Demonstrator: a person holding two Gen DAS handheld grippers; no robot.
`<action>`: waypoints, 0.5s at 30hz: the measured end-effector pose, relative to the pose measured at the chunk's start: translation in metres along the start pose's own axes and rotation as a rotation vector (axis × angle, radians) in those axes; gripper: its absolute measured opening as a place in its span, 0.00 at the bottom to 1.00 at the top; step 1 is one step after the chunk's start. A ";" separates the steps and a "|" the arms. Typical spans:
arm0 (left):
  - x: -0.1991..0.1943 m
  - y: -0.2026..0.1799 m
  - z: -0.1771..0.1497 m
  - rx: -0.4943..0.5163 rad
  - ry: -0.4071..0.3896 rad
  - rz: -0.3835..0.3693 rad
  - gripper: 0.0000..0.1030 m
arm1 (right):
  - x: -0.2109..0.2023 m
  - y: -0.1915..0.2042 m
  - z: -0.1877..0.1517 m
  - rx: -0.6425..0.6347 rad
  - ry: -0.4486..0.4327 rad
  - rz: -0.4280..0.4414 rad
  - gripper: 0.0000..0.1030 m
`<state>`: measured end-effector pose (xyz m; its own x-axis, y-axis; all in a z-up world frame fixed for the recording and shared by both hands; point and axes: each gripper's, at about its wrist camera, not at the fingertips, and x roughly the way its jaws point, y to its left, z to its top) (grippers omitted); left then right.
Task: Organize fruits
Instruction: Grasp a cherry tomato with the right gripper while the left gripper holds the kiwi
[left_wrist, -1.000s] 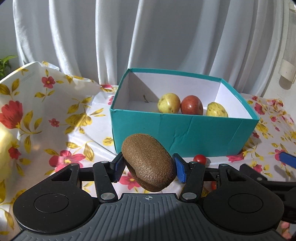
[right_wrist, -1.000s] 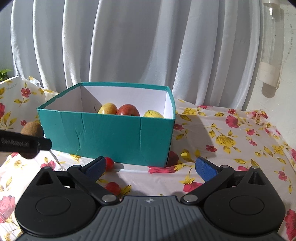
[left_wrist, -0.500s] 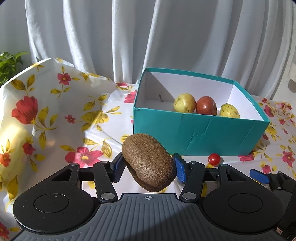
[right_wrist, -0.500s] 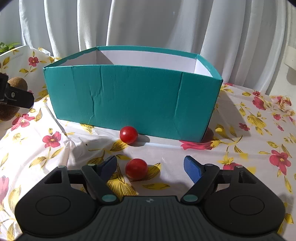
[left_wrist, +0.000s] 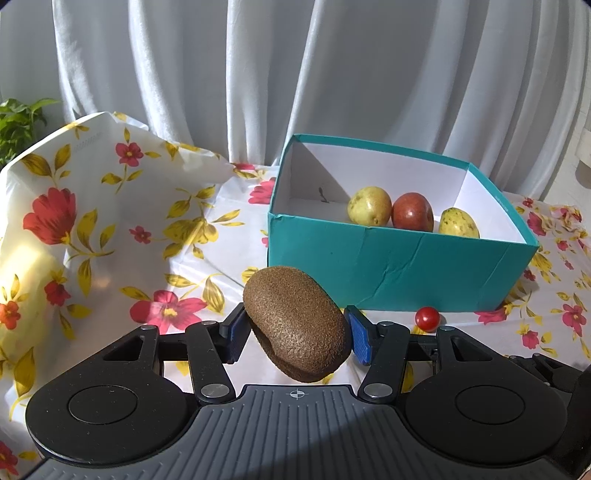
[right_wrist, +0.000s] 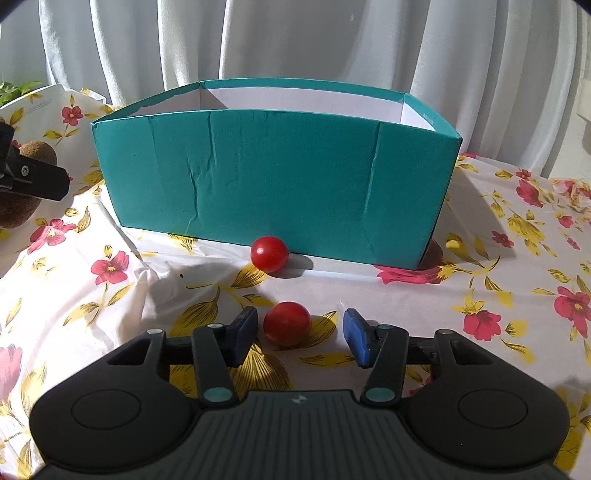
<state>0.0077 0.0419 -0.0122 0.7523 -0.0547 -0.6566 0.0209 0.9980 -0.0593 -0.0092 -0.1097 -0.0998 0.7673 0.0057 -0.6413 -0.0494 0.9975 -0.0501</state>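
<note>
1. A brown kiwi (left_wrist: 297, 326) is clamped between the blue pads of the left gripper (left_wrist: 295, 332) and held above the cloth, in front of the teal box (left_wrist: 391, 273) and toward its left corner.
2. The right gripper (right_wrist: 297, 332) is set low over the floral tablecloth (right_wrist: 110, 295), in front of the box, with its jaws apart on either side of the nearer cherry tomato (right_wrist: 287, 323); neither pad is seen touching it.
3. A second cherry tomato (right_wrist: 269, 253) lies just beside the box's front wall, near its middle.
4. Inside the box, toward its right half, a yellow-green fruit (left_wrist: 369, 205), a red fruit (left_wrist: 412, 211) and a speckled yellow fruit (left_wrist: 458, 222) are seen in a row; the left part of the box floor is bare.
5. The step in hand is judged to be the closing of the right jaws on the nearer tomato while the kiwi is held ready.
6. Risks are judged as follows:
   - The round, smooth tomato could be squirted out of the pads if they close off-centre, and it could roll toward the box wall.
   - The tomato could be crushed or split if it is squeezed too hard.
   - The wrinkled cloth could be caught by the low pads and dragged, shifting both tomatoes.
   - The kiwi, gripped tilted, could slip if the clamp is relaxed, or could be knocked against the box's front rim if it is not lifted high enough.
</note>
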 end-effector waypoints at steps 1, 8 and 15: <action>0.000 0.000 0.000 0.000 0.000 -0.001 0.58 | 0.000 0.000 0.000 -0.001 -0.001 0.007 0.42; 0.000 -0.001 0.000 0.003 0.003 0.000 0.58 | -0.002 0.006 0.000 -0.030 -0.005 0.031 0.25; -0.003 -0.004 0.003 0.002 -0.006 0.005 0.58 | -0.027 -0.008 0.014 0.016 -0.058 0.002 0.25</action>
<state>0.0075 0.0386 -0.0073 0.7566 -0.0498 -0.6520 0.0189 0.9983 -0.0543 -0.0207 -0.1173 -0.0711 0.8032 0.0117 -0.5956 -0.0416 0.9985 -0.0364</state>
